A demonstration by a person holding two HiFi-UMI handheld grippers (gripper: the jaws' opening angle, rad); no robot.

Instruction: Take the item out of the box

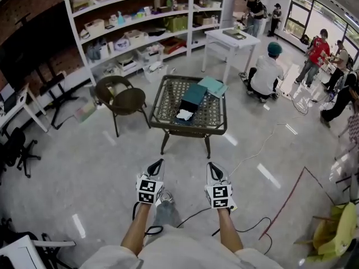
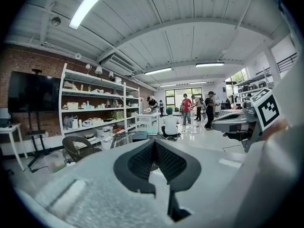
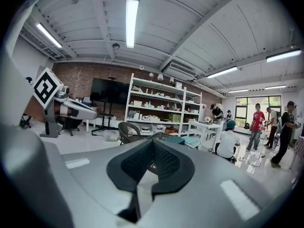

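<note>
A dark teal box (image 1: 194, 96) lies on the wicker-topped table (image 1: 166, 118) ahead of me. Its pale teal lid (image 1: 213, 86) rests beside it at the far right. Something white and crumpled (image 1: 184, 115) sits at the box's near end; I cannot tell whether it is inside. My left gripper (image 1: 159, 162) and right gripper (image 1: 211, 165) are held side by side over the floor, well short of the table, both shut and empty. In the left gripper view the pads (image 2: 142, 160) meet, with the table (image 2: 122, 139) far beyond. The right gripper view shows the box (image 3: 175, 139) past the shut jaws.
A brown wicker chair (image 1: 121, 97) stands left of the table. White shelves (image 1: 140, 21) line the back wall, with a white table (image 1: 231, 38) to their right. A person (image 1: 265, 74) sits on the floor; others stand at the far right. Cables (image 1: 252, 226) trail by my feet.
</note>
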